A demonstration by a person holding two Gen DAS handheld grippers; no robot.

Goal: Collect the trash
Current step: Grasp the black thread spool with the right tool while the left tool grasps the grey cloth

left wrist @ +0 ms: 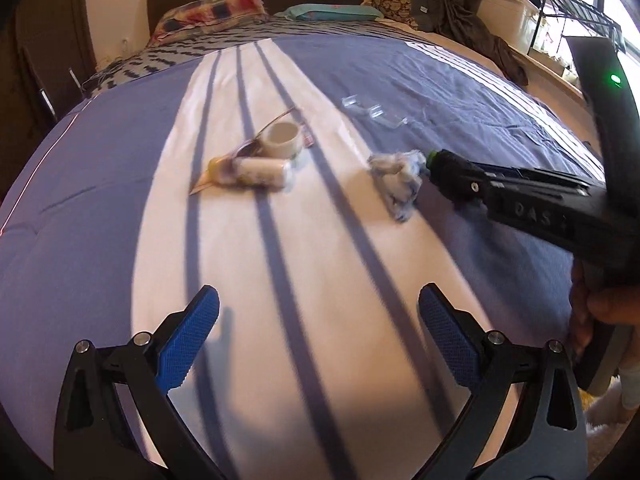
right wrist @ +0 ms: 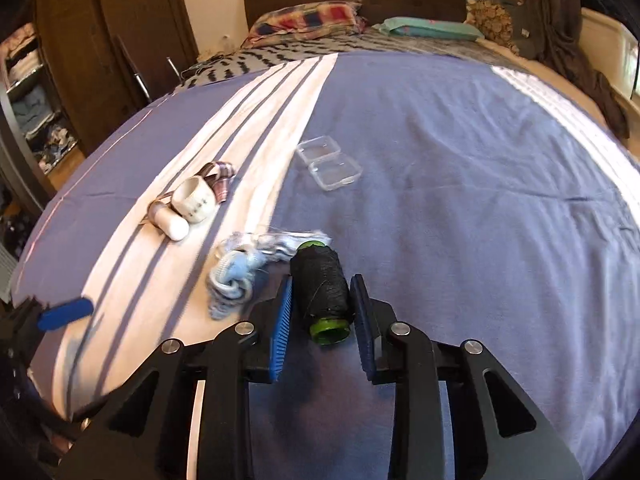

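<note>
My right gripper [right wrist: 322, 308] is shut on a black thread spool [right wrist: 322, 292] with green ends, just above the bed; it also shows in the left wrist view [left wrist: 450, 164]. A crumpled blue-white tissue [right wrist: 236, 276] lies just left of the spool, and shows in the left wrist view [left wrist: 396, 176]. A small white cup [left wrist: 282, 138] lies on a wrapper with a white tube [left wrist: 260, 170] beside it. A clear plastic case [right wrist: 328, 162] lies open farther back. My left gripper [left wrist: 318, 332] is open and empty, above the white stripe near the bed's front.
The bed [right wrist: 480, 200] has a blue cover with white stripes. Pillows [right wrist: 308, 18] lie at the headboard. A wardrobe [right wrist: 100, 60] stands left. Clothes [left wrist: 468, 20] and a rack [left wrist: 580, 20] stand at the right by the window.
</note>
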